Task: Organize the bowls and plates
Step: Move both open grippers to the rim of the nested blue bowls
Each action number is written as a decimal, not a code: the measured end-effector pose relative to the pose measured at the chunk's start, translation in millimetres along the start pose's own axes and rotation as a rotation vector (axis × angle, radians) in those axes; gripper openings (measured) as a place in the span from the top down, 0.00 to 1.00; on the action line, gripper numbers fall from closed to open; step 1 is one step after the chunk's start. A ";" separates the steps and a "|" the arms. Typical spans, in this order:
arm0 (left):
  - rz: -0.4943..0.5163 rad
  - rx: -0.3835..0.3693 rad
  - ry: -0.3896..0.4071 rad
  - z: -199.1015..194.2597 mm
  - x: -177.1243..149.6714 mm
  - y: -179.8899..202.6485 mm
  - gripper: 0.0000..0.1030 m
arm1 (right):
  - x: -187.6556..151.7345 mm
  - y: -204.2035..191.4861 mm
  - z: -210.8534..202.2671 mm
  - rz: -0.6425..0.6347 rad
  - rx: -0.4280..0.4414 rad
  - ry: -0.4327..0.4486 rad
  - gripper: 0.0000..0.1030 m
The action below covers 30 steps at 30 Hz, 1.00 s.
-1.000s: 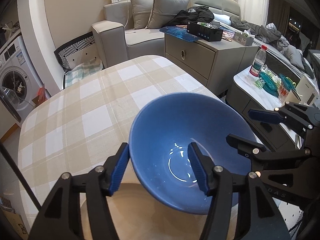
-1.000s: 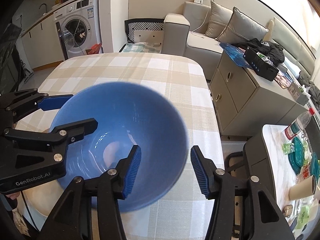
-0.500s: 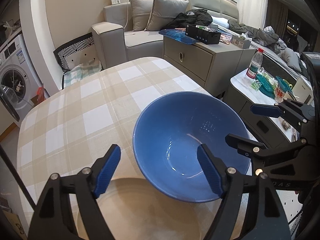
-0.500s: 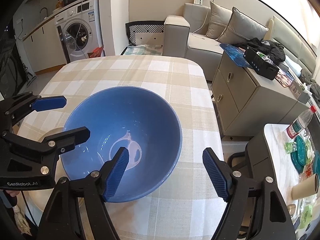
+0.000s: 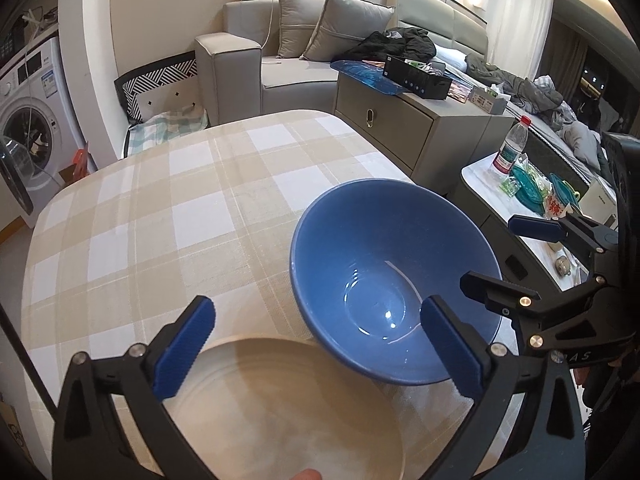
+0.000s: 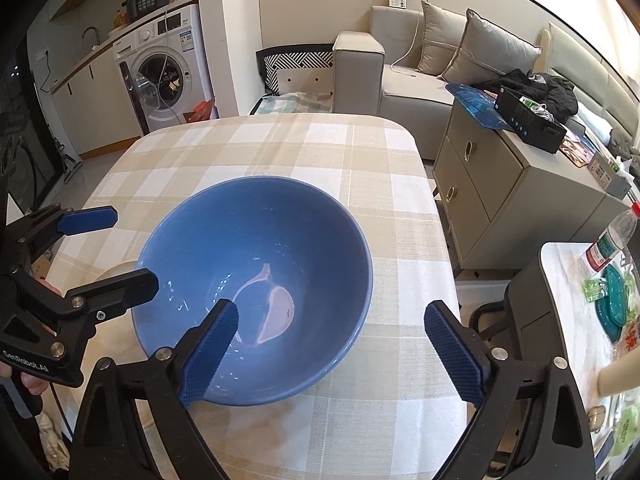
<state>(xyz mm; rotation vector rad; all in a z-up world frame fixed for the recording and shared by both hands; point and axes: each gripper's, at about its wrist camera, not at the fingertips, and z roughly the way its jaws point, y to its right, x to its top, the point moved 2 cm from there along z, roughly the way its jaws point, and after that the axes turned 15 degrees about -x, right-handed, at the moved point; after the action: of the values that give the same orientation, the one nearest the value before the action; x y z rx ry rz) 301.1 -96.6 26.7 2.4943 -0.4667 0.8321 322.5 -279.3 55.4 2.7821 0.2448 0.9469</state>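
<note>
A blue bowl (image 5: 396,280) (image 6: 256,292) stands on the checked tablecloth. Its near side overlaps a cream plate (image 5: 280,412), which shows only as a sliver in the right wrist view (image 6: 120,270). My left gripper (image 5: 316,340) (image 6: 116,248) hangs over the plate, its jaws opening. Its right finger (image 5: 448,348) is by the bowl's near rim and does not press on it. The jaws of my right gripper (image 6: 332,340) (image 5: 508,256) are opening too. Its left finger (image 6: 212,348) is above the bowl's inside and the other is outside, so the rim lies free between them.
The table (image 6: 360,152) ends close to the bowl's right side. Beyond that edge stand a grey drawer cabinet (image 6: 480,184) and a low side table with a water bottle (image 5: 512,148) and teal dishes. A sofa and a washing machine (image 6: 160,76) lie further back.
Both grippers have let go of the bowl's rim and spread wide. The bowl has sunk from a tilt onto the table. The left gripper has drawn back over the plate.
</note>
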 end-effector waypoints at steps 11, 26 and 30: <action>-0.060 0.016 0.021 -5.8 -7.3 -14.7 0.00 | -3.8 6.2 6.3 0.040 0.039 -0.011 0.04; -0.105 0.000 0.026 3.2 -14.1 -19.8 0.00 | -16.2 11.4 21.8 0.111 0.153 -0.023 0.04; -0.104 -0.001 0.025 6.4 -13.8 -19.0 0.00 | -16.8 10.9 25.7 0.122 0.176 -0.025 0.04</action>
<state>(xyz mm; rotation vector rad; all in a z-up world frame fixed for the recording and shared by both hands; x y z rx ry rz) 302.2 -81.8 7.4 2.4812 -0.3252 0.8209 326.2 -296.8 28.2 2.9977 0.1641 0.9601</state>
